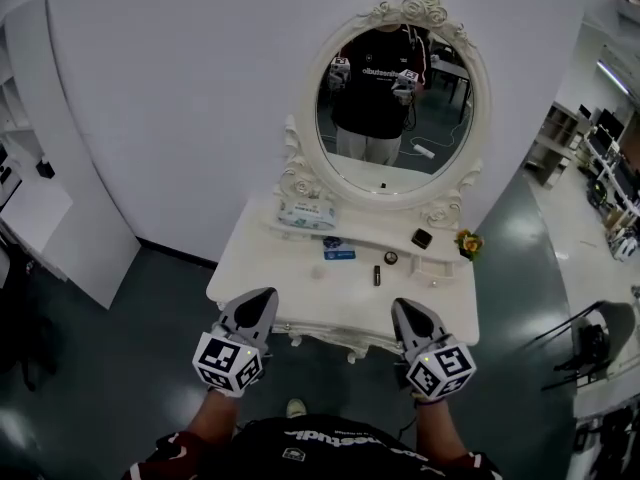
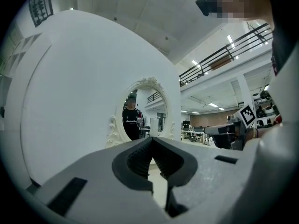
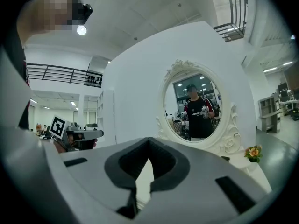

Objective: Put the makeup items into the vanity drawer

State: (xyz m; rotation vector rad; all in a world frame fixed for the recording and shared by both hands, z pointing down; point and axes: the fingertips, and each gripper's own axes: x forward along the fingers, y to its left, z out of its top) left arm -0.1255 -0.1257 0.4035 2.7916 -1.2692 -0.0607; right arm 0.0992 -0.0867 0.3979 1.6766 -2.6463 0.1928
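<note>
The white vanity table [image 1: 262, 268] stands in front of me under an oval mirror [image 1: 395, 93]. On its top lie a blue item [image 1: 338, 253], a dark tube [image 1: 377, 275], a round compact [image 1: 391, 258] and a black square case [image 1: 422, 238]. My left gripper [image 1: 262, 300] hovers over the table's front left edge, shut and empty. My right gripper [image 1: 405, 310] hovers over the front right edge, also shut and empty. In the gripper views the left gripper [image 2: 152, 139] and the right gripper [image 3: 149, 139] each show both jaws meeting, with nothing between them. No drawer shows open.
A tissue box [image 1: 305, 211] sits at the back left of the tabletop and a small flower pot [image 1: 468, 242] at the back right. A white partition [image 1: 60, 208] stands to the left. The floor is dark green. Desks and chairs [image 1: 600, 348] fill the right side.
</note>
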